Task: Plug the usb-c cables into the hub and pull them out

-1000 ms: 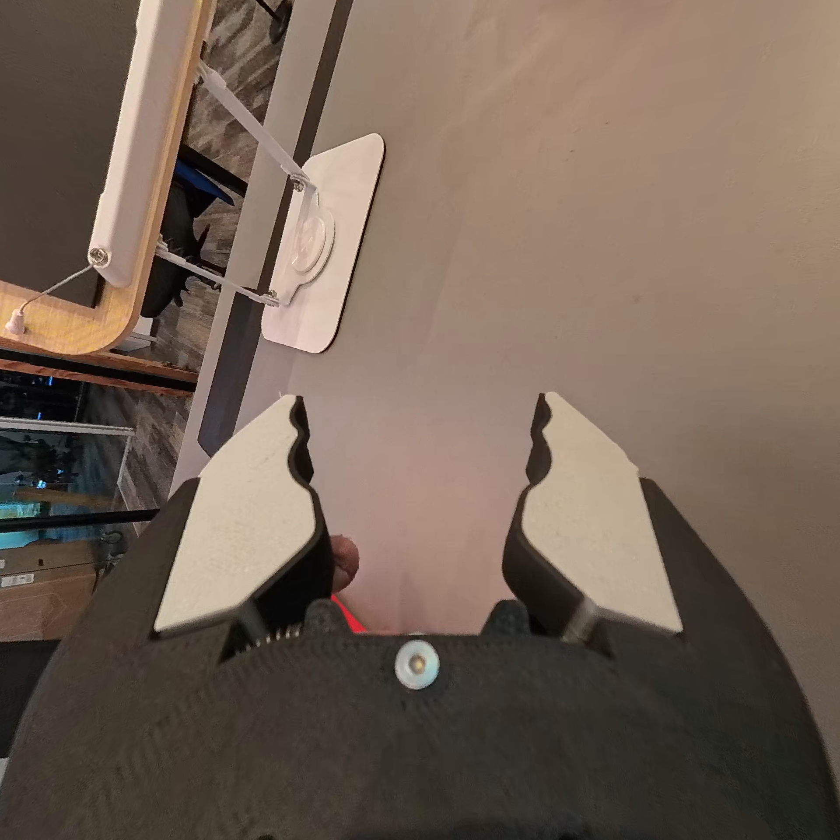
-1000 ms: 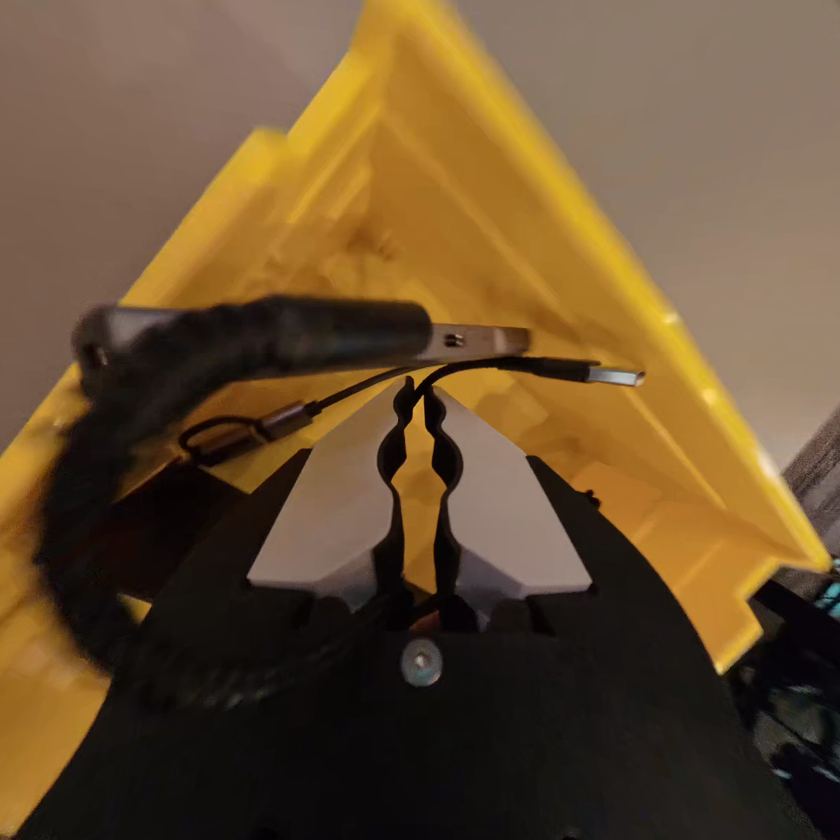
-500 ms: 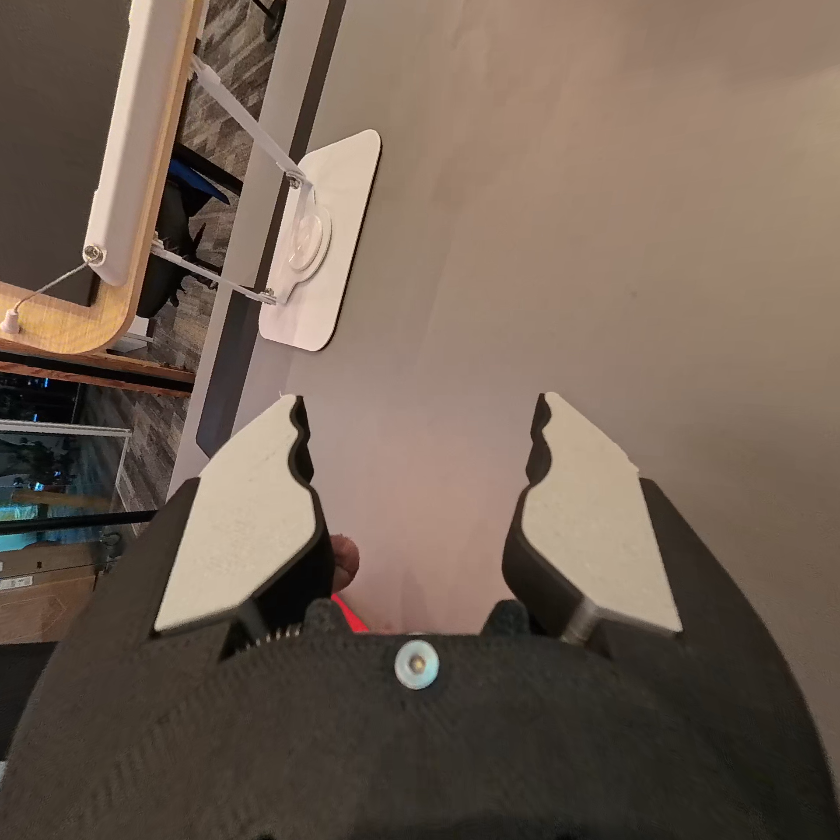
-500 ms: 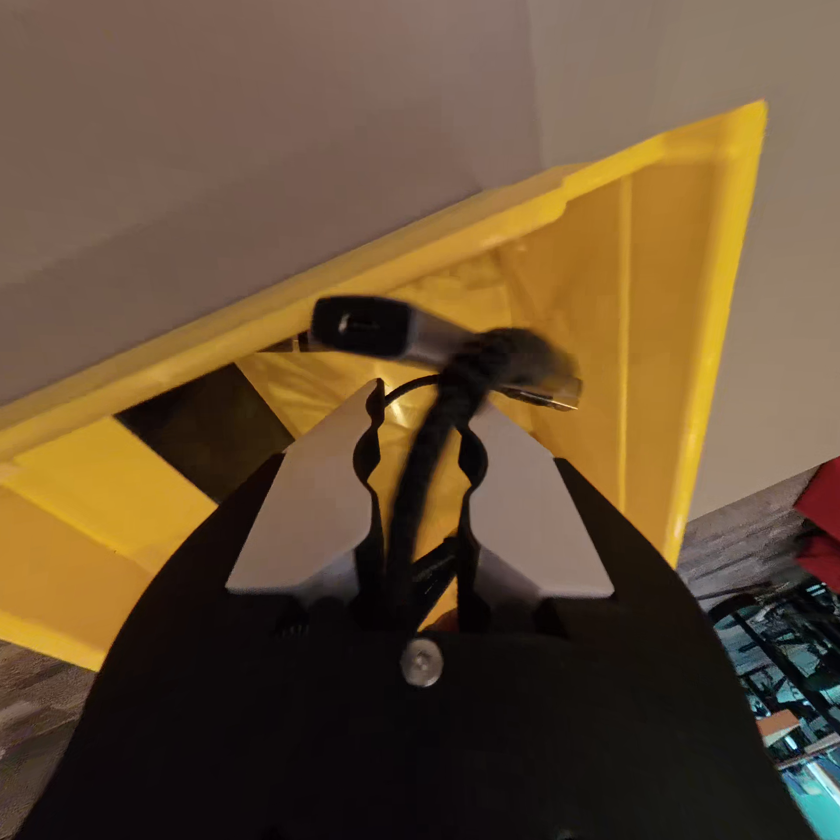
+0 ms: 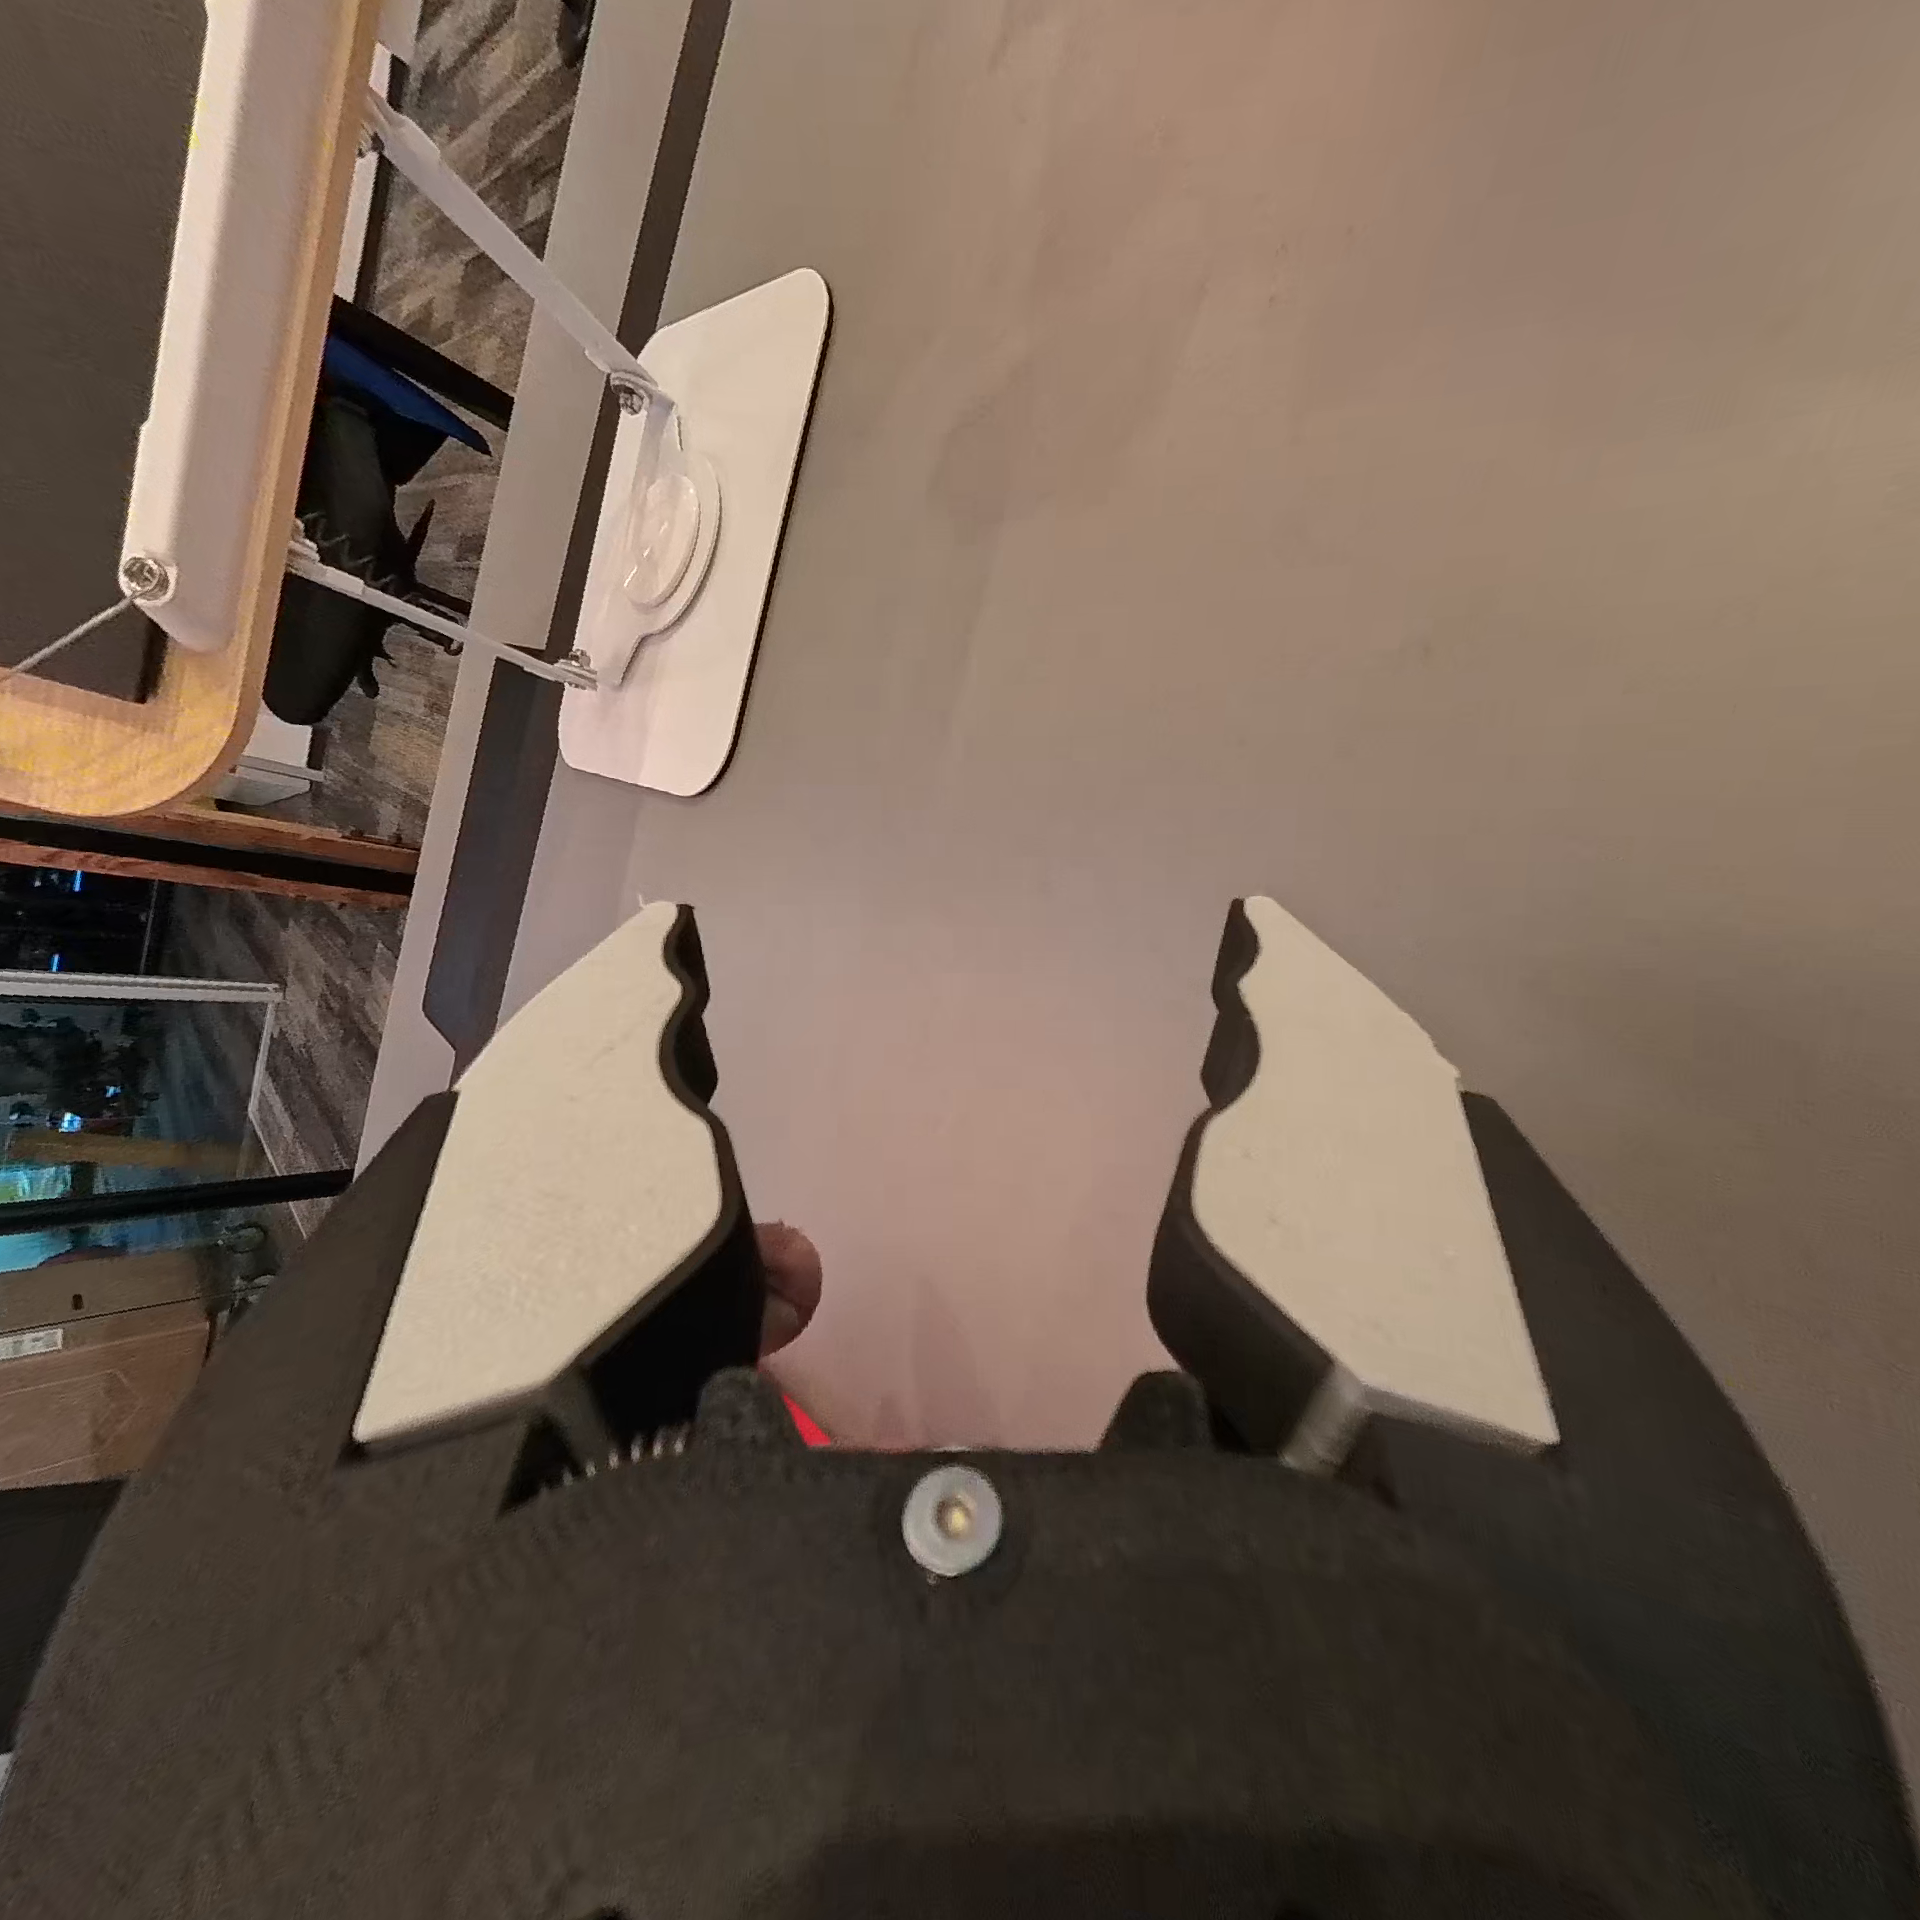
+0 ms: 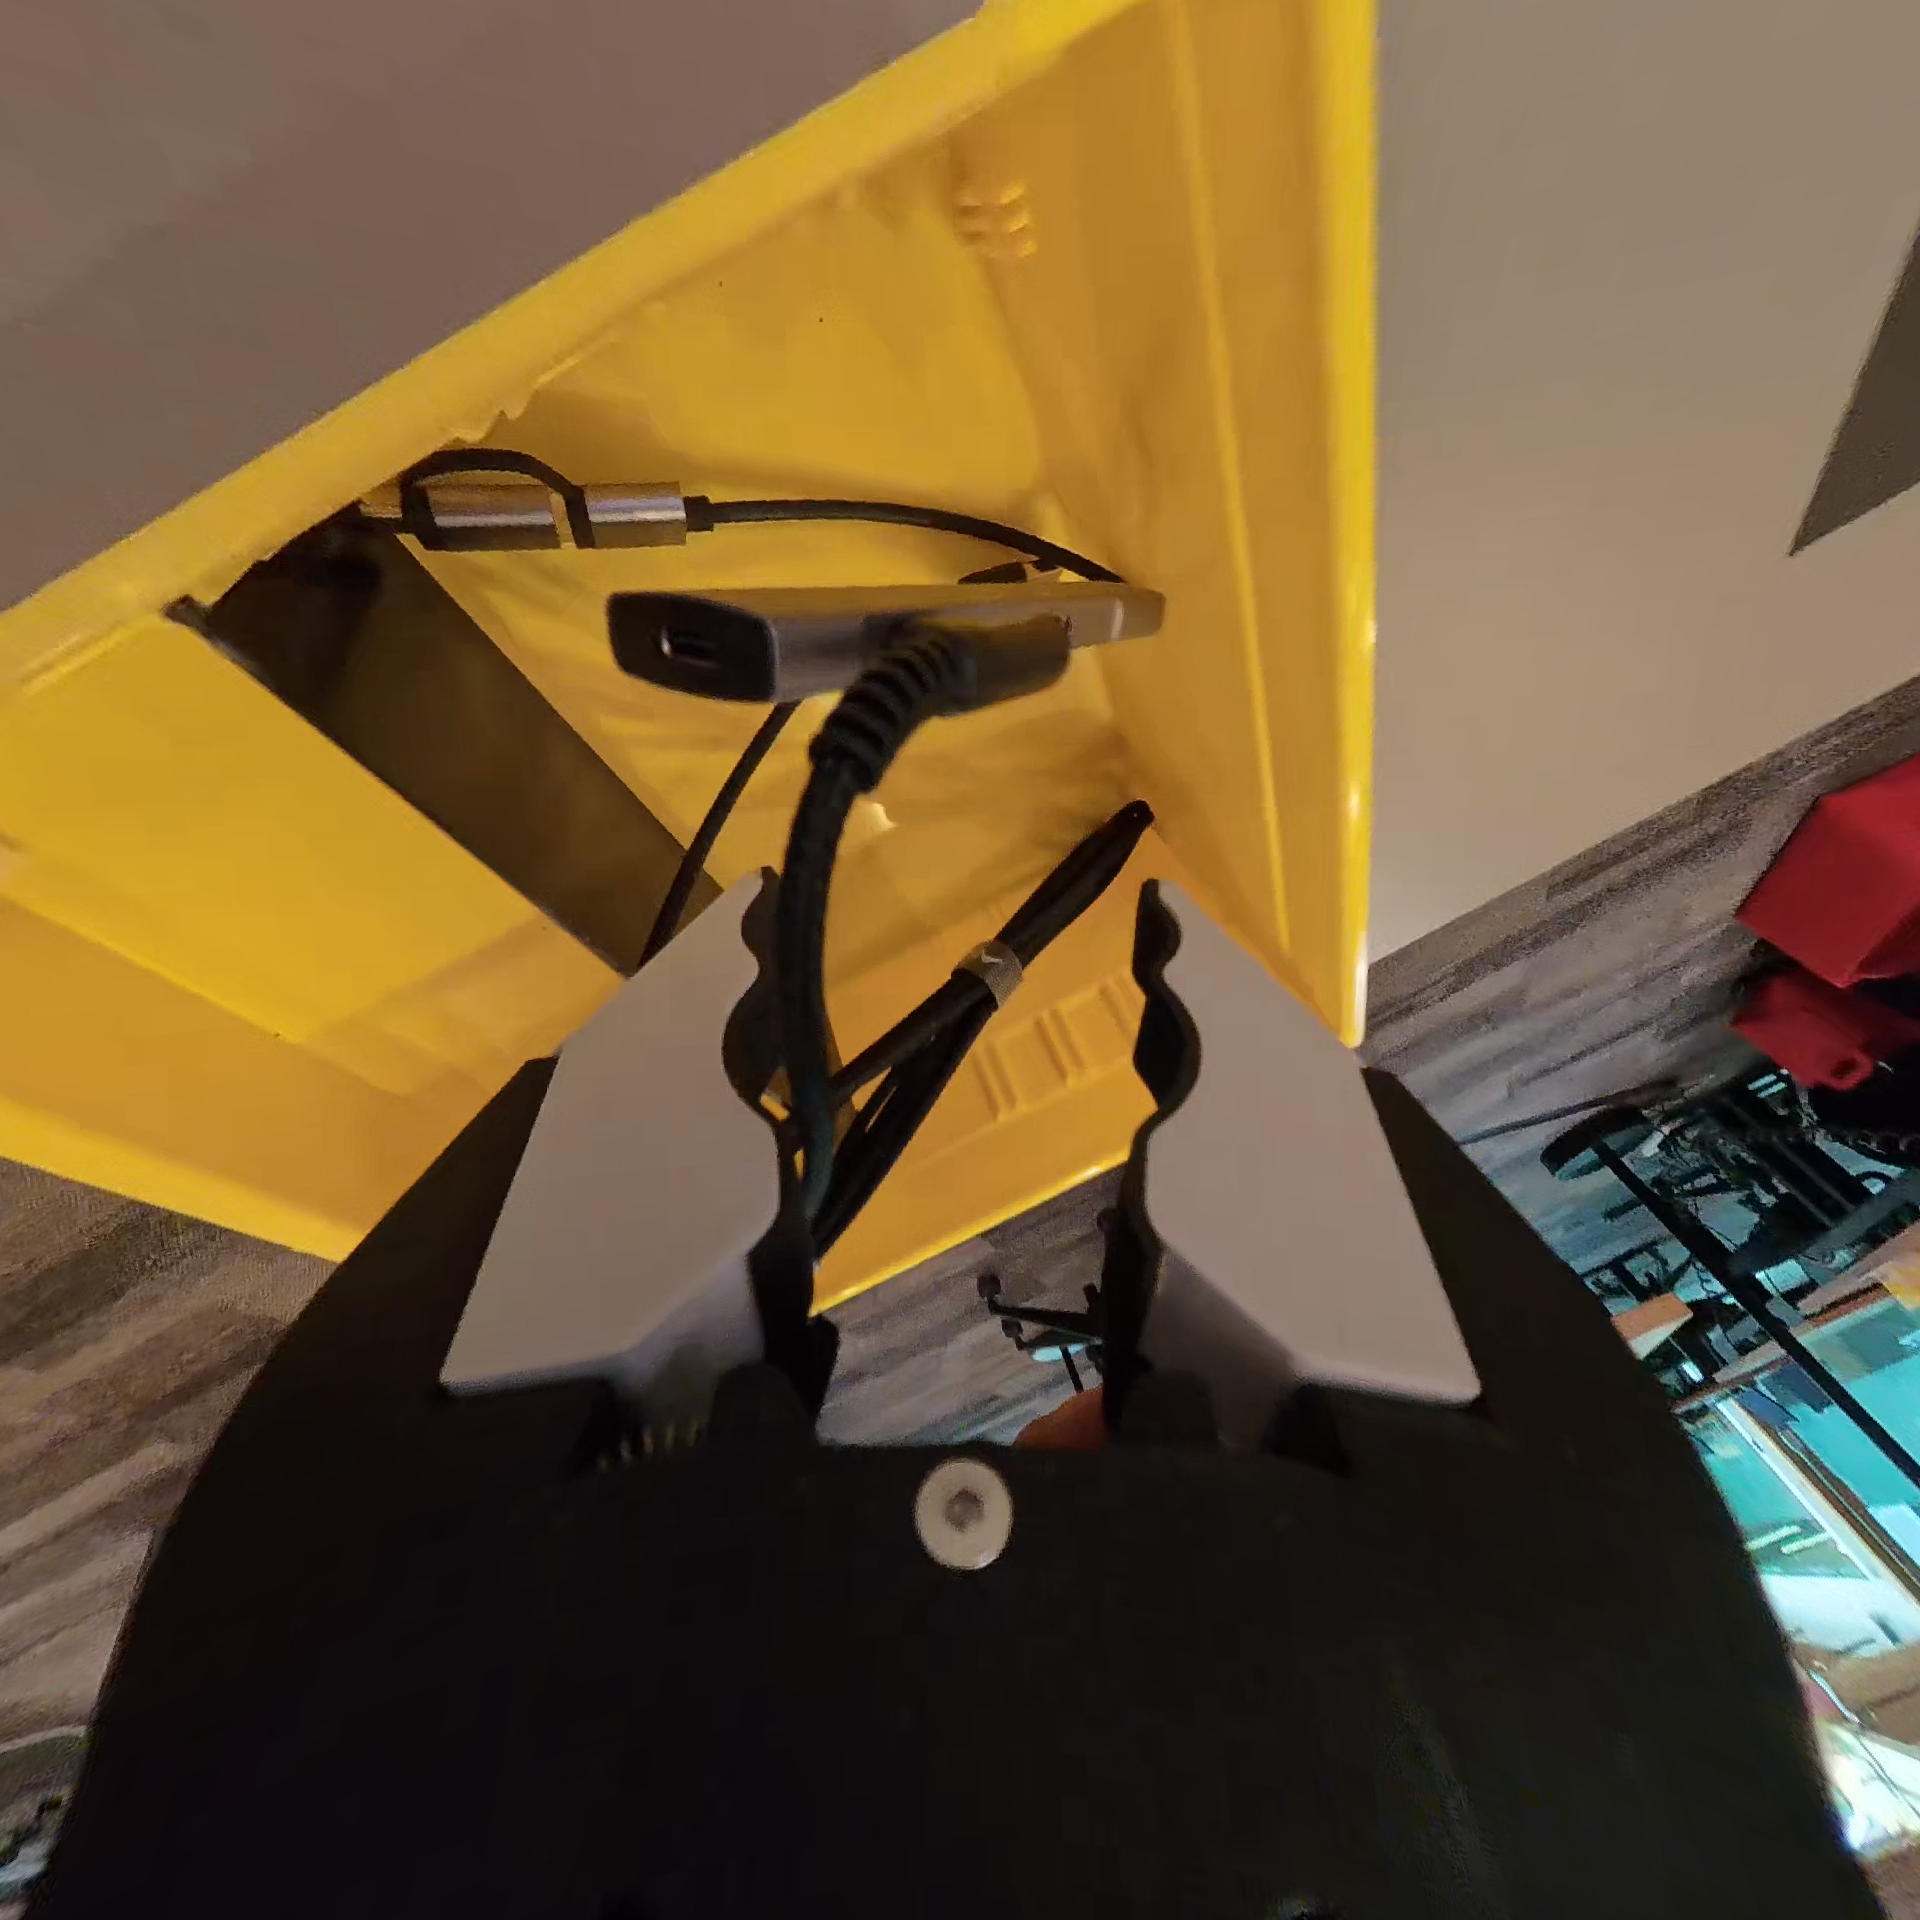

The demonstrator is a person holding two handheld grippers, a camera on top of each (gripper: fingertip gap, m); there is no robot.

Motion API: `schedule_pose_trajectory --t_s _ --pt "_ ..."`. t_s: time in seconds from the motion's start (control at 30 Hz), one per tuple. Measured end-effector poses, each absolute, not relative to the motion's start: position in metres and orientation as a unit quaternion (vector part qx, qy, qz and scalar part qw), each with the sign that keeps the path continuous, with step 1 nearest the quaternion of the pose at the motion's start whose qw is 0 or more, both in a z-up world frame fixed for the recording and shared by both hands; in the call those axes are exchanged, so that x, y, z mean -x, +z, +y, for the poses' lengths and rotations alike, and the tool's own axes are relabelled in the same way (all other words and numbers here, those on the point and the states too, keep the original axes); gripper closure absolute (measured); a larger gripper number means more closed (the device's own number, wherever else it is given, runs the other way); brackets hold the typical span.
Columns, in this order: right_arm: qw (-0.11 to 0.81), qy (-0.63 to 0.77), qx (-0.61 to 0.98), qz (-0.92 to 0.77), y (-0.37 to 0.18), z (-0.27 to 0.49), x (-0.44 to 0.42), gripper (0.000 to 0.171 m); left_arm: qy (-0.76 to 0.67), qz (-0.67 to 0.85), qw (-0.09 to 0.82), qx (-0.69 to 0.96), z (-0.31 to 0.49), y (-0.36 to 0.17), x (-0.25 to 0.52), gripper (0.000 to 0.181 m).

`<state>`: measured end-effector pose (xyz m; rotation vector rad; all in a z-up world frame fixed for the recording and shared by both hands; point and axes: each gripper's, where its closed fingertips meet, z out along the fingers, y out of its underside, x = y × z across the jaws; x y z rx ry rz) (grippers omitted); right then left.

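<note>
Both pairs of jaws stand apart: our left gripper is spread wide over the bare grey table with nothing between its fingers, and our right gripper is parted over the yellow bin. The hub's thick braided cord runs down between the right fingers, close against the left-hand one; we cannot tell whether it is touched, but it is not pinched. The grey hub sits in the bin just ahead of our fingertips, one dark end with a port facing us. A thin black usb-c cable lies beyond it, its metal plug end near the bin's wall. A bundled loop of black cable lies beside the braided cord. In the left wrist view, a white stand base rests near the table edge.
</note>
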<state>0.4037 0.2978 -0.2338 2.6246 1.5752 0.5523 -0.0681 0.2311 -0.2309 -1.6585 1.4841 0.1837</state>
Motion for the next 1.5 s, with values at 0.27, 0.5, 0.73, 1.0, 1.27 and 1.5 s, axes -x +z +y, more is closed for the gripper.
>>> schedule_pose_trajectory --t_s 0.27,0.5,0.73,1.0,1.27,1.5 --pt "-0.133 0.03 -0.899 0.416 -0.185 0.297 -0.366 0.107 0.075 0.599 0.437 0.667 0.231 -0.23 0.07 0.089" --pt "-0.259 0.071 -0.875 0.404 -0.135 0.272 -0.363 0.116 0.074 0.579 0.455 0.672 0.238 -0.205 0.081 0.09" --pt "-0.357 0.079 -0.833 0.415 -0.108 0.234 -0.319 0.122 0.134 0.533 0.482 0.682 0.257 -0.139 0.144 0.095" --pt "-0.434 0.039 -0.761 0.48 -0.099 0.183 -0.223 0.129 0.203 0.456 0.422 0.757 0.265 -0.11 0.289 0.113" --pt "-0.442 -0.001 -0.736 0.512 -0.115 0.166 -0.165 0.13 0.119 0.497 0.215 0.832 0.219 -0.197 0.351 0.115" --pt "-0.444 -0.023 -0.731 0.518 -0.123 0.163 -0.148 0.13 0.084 0.506 0.153 0.845 0.215 -0.239 0.352 0.143"
